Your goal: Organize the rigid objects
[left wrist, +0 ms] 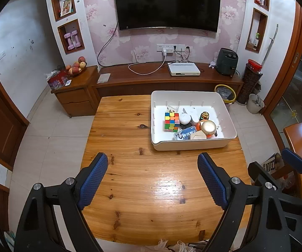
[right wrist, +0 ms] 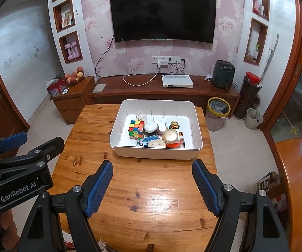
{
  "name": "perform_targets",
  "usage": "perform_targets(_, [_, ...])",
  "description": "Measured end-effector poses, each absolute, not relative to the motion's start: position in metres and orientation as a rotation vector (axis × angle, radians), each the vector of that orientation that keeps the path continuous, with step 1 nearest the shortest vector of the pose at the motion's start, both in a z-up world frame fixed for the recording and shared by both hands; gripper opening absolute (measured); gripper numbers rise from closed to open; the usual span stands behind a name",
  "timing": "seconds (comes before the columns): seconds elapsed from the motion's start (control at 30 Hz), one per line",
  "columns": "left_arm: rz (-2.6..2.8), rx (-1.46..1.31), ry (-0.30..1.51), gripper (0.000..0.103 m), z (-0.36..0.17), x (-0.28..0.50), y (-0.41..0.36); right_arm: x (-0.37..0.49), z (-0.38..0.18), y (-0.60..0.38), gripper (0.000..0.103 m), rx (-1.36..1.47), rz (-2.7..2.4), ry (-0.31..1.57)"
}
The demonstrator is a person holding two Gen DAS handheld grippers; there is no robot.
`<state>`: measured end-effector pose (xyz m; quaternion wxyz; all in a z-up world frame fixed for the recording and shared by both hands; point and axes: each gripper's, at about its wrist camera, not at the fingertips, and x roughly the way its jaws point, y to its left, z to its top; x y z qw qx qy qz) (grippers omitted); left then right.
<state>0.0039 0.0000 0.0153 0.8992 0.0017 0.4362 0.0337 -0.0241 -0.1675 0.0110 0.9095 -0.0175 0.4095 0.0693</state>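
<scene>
A white plastic bin (left wrist: 193, 145) (right wrist: 155, 153) stands on the far right part of the wooden table (left wrist: 134, 180) (right wrist: 151, 201). Inside lie a Rubik's cube (left wrist: 171, 121) (right wrist: 136, 129), a gold-lidded orange jar (left wrist: 208, 127) (right wrist: 170, 136), a white round case (left wrist: 185, 118) (right wrist: 151, 127), a small gold-capped bottle (left wrist: 204, 116) (right wrist: 174, 124) and a blue packet (left wrist: 187, 134) (right wrist: 149, 141). My left gripper (left wrist: 153, 159) (right wrist: 37, 140) hovers open over bare wood, nothing between its blue pads. My right gripper (right wrist: 152, 166) (left wrist: 274, 163) is open and empty too, just short of the bin's near wall.
Beyond the table runs a low TV cabinet (left wrist: 167, 79) with a white set-top box (right wrist: 177, 81). A yellow-rimmed waste bin (right wrist: 217, 113) stands on the floor to the right. Another wooden table (right wrist: 297, 168) is at the right edge, and a side cabinet holds a fruit bowl (left wrist: 76, 67).
</scene>
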Motion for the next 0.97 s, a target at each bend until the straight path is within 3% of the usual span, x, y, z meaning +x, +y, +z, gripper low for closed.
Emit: perform_targets(0.97, [0.089, -0.006, 0.943, 0.089, 0.001, 0.009, 0.013, -0.018, 0.008, -0.164, 0.079, -0.025, 0.126, 0.836])
